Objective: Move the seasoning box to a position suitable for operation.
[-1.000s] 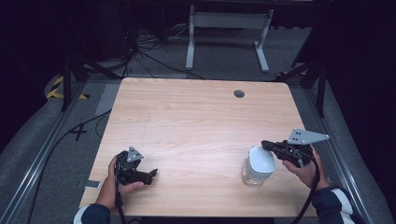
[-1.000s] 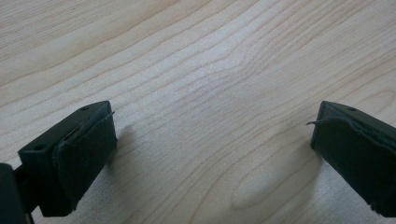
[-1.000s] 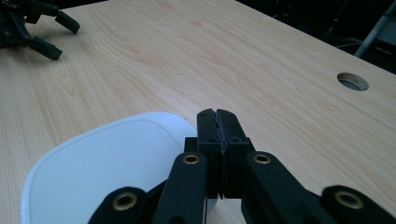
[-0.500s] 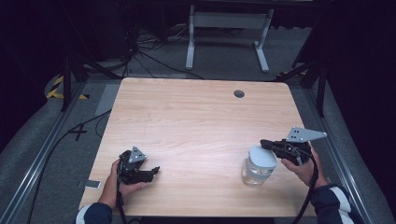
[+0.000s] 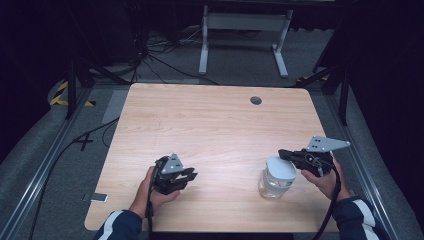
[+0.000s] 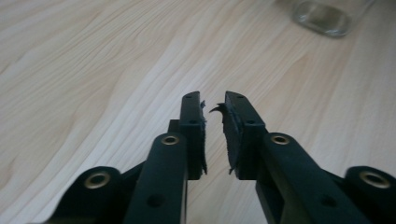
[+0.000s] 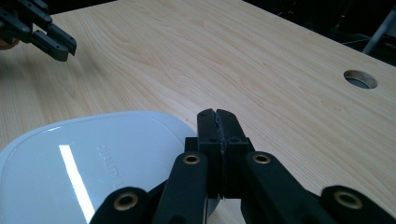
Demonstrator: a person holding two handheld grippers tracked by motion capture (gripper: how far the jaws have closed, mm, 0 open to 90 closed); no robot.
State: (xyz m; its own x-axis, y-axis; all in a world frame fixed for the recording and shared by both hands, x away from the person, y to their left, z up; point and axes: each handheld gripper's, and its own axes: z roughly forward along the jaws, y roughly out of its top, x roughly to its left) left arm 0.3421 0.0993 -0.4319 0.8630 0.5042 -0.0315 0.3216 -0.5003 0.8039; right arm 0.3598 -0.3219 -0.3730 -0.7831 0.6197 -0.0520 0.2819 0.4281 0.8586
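Observation:
A clear glass jar [image 5: 274, 185] with a white lid [image 5: 281, 168] stands on the wooden table [image 5: 210, 125] near the front right. My right gripper [image 5: 282, 153] is shut, its tips at the lid's right edge just above it. In the right gripper view the closed jaws [image 7: 217, 113] lie over the rim of the lid [image 7: 93, 172], with nothing seen between them. My left gripper [image 5: 192, 175] rests low at the front left, narrowly open and empty. Its jaws [image 6: 214, 100] point across the table toward the jar [image 6: 322, 16]. The right gripper view shows it as the left gripper [image 7: 58, 44] far off.
A round cable hole [image 5: 256, 100] sits near the table's far edge. Cables [image 5: 150, 55] and a white stand [image 5: 240, 30] are on the floor beyond. A small grey object [image 5: 98, 198] lies on the floor by the front left corner.
My right gripper has edged slightly left toward the jar's lid. The left gripper has hardly moved.

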